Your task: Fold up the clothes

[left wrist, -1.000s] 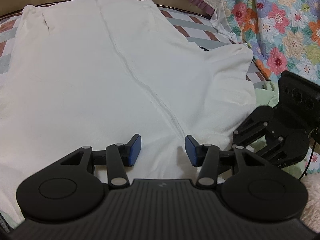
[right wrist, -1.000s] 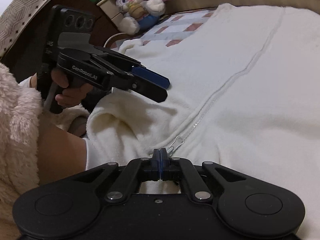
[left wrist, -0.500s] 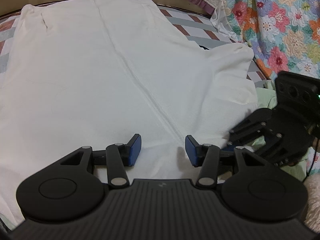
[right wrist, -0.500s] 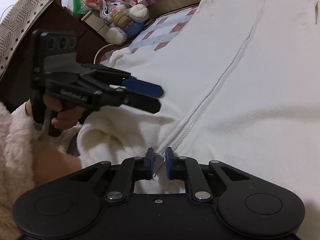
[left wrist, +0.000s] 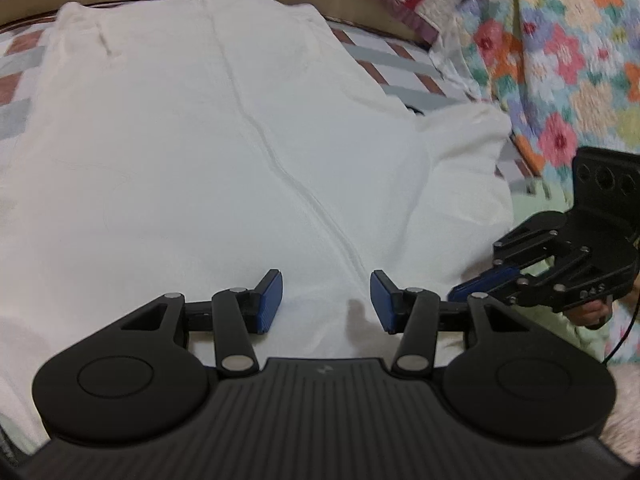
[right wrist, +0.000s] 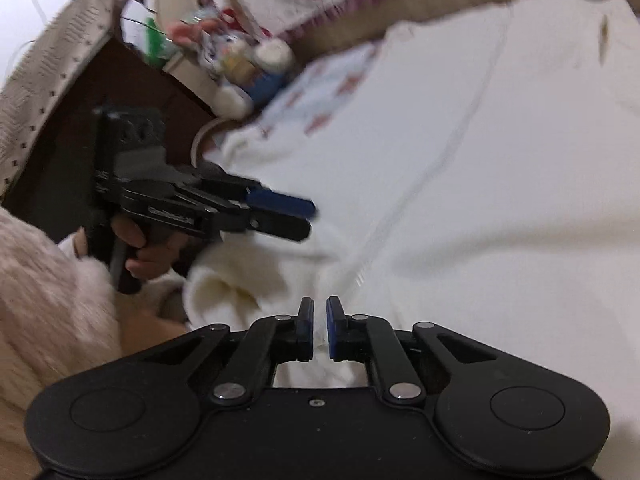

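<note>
White fleece garment point(left wrist: 224, 152) spread flat on the checked bedsheet point(left wrist: 384, 60), its zipper seam point(left wrist: 280, 168) running down the middle toward the cameras. Left gripper point(left wrist: 326, 306) hovers over the near hem, jaws about half apart, holding nothing. Right gripper point(right wrist: 319, 328) at the hem's right side, jaws narrowly parted, gripping nothing. Floral quilt point(left wrist: 568, 52) at right; plush toy point(right wrist: 248, 68) at left.

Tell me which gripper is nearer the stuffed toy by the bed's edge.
Left. The left gripper sits just below the stuffed toy over the white garment; the right gripper is farther back toward the person.
</note>
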`<state>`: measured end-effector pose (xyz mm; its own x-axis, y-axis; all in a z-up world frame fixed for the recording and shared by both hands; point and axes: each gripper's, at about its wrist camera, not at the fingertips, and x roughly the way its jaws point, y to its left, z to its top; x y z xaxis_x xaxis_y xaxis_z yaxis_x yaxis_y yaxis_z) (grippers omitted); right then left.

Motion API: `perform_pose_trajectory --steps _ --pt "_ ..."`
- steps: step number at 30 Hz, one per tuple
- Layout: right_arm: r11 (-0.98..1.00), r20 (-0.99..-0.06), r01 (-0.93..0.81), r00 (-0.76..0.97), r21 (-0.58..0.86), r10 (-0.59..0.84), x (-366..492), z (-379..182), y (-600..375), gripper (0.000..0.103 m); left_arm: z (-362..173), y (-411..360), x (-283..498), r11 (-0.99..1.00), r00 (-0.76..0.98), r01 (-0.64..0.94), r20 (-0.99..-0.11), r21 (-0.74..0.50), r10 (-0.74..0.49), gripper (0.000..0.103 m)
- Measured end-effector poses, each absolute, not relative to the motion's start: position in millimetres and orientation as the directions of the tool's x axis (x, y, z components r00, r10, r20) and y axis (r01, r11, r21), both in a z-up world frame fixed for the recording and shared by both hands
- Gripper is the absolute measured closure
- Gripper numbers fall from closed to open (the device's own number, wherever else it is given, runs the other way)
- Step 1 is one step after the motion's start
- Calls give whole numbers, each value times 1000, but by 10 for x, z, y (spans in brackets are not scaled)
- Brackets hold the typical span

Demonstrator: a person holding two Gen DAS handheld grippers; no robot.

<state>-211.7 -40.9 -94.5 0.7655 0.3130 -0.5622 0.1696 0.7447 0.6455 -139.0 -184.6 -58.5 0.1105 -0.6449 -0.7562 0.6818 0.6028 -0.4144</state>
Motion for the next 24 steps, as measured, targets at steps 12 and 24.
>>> perform_pose_trajectory --steps 12,24 --pt "156 -256 204 725 967 639 -1683 -1458 -275 38 -453 -1481 -1279 696 202 582 -754 -420 -625 55" --pt "-39 -31 79 732 996 680 -1584 -1213 -125 88 -469 -1558 -1423 605 163 704 -744 -372 -648 55"
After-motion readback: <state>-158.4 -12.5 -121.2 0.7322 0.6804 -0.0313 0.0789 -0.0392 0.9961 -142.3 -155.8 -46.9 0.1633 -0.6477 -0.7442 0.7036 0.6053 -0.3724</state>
